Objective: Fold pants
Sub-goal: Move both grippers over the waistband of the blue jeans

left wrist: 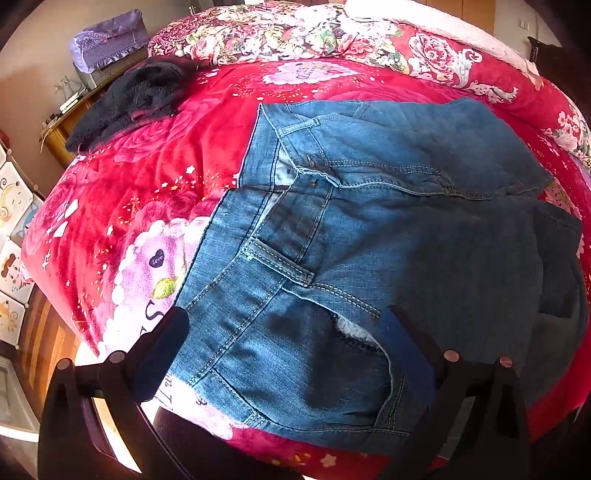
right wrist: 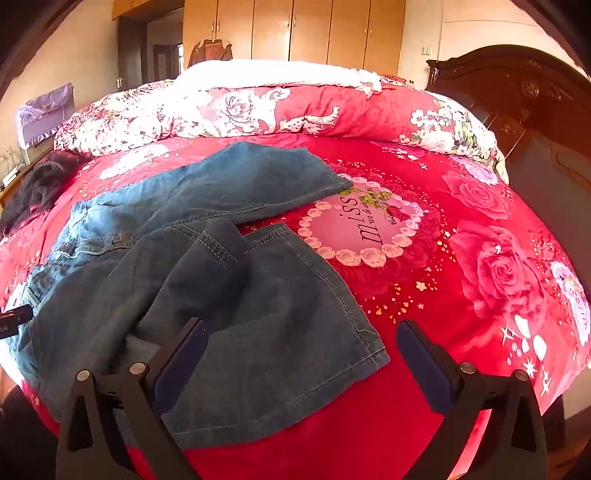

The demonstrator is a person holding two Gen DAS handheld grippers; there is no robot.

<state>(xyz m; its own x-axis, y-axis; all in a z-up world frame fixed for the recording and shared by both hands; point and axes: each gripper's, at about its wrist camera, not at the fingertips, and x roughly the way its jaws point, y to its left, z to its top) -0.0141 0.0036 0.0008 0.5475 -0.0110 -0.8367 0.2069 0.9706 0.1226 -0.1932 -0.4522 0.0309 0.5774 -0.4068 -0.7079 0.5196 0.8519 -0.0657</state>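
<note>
Blue jeans [left wrist: 369,229] lie spread on a red floral bedspread [left wrist: 155,173], front up, waistband and open fly to the left. My left gripper [left wrist: 284,347] is open and empty, just above the near hip and pocket. In the right wrist view the two legs [right wrist: 236,295] lie apart; the near leg is rumpled, with its hem at the front. My right gripper [right wrist: 299,362] is open and empty over that near leg's hem. The left gripper's tip [right wrist: 14,317] shows at the left edge.
A black fleece garment [left wrist: 129,103] lies at the far left of the bed. A rolled floral quilt [right wrist: 258,107] runs along the far side. A dark wooden headboard [right wrist: 524,110] stands to the right. Wardrobes [right wrist: 295,29] stand behind. A cartoon-panel cabinet [left wrist: 11,221] stands beside the bed.
</note>
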